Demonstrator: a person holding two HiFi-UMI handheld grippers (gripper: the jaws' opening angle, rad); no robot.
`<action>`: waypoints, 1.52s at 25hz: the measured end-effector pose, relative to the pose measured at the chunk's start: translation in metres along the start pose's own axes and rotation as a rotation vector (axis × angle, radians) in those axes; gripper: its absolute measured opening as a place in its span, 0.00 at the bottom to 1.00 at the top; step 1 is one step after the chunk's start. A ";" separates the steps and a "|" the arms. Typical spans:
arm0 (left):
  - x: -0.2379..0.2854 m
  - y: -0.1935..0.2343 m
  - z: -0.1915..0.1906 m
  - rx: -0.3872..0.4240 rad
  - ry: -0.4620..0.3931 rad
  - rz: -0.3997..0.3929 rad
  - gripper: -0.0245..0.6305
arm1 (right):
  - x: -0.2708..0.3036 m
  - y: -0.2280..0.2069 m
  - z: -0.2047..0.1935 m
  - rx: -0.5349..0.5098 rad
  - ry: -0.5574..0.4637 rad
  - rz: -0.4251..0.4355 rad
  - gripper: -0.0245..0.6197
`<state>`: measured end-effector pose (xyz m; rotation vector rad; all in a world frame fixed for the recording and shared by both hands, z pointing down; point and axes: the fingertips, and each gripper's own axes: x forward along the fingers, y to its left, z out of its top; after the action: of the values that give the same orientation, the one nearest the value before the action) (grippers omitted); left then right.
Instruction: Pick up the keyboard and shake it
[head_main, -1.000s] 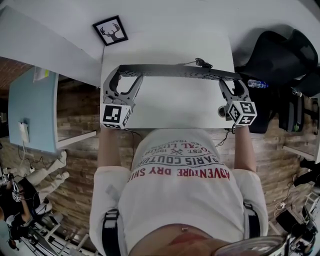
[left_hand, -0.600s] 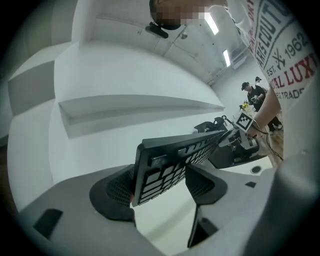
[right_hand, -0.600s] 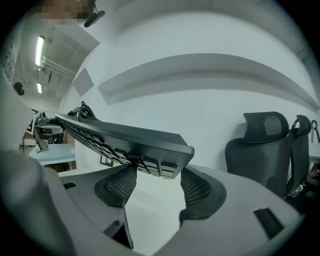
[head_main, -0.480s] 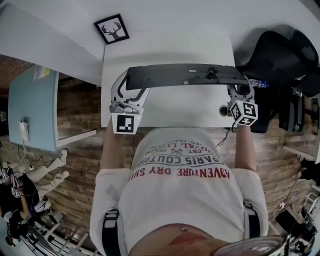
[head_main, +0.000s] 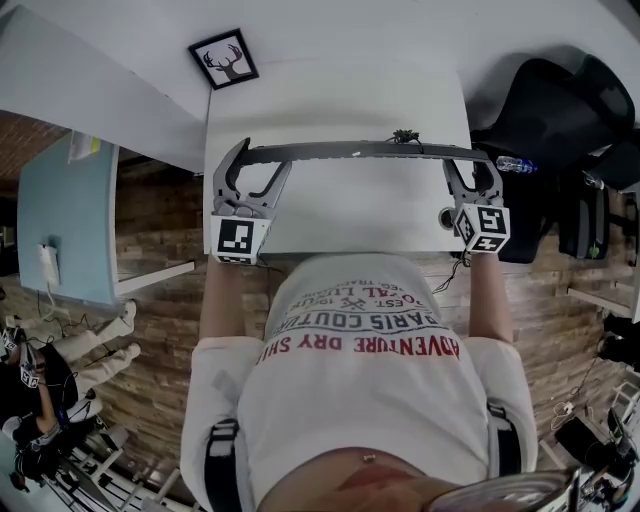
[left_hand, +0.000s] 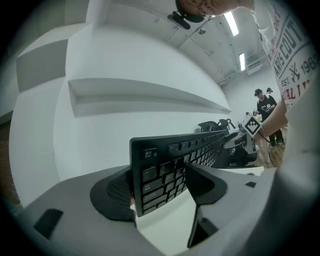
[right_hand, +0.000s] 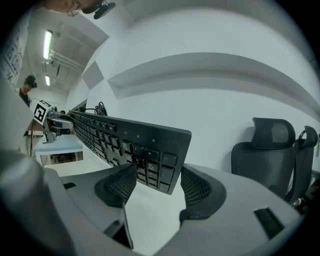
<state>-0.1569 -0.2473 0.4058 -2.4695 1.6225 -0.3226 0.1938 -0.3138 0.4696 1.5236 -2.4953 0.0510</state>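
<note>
A white surface (head_main: 340, 95) stands by a white wall (left_hand: 125, 55) with a long ledge (left_hand: 145, 95). A framed deer picture (head_main: 221, 60) sits just off its 11 o'clock corner. At 2 o'clock is a black office chair (head_main: 545, 110), at 9 o'clock a pale blue panel (head_main: 60, 220). The floor (head_main: 150, 300) looks like rough brick. Strip lights (left_hand: 231, 22) glow overhead.

Desk (head_main: 340, 100) beyond the keyboard (head_main: 360, 151) lies open; framed picture (head_main: 221, 60) far-left, chair (head_main: 545, 110) seemingly close right.
</note>
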 end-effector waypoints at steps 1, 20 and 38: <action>0.000 0.002 -0.006 -0.022 0.020 -0.009 0.54 | -0.001 0.003 0.003 -0.018 -0.002 0.006 0.49; 0.003 0.023 -0.066 -0.288 0.179 -0.098 0.54 | -0.015 0.039 0.059 -0.358 -0.168 -0.069 0.49; 0.006 0.019 -0.062 -0.230 0.183 -0.073 0.54 | -0.010 0.030 0.039 -0.230 -0.043 -0.021 0.49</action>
<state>-0.1885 -0.2620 0.4610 -2.7472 1.7298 -0.4029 0.1650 -0.2966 0.4320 1.4694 -2.4181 -0.2662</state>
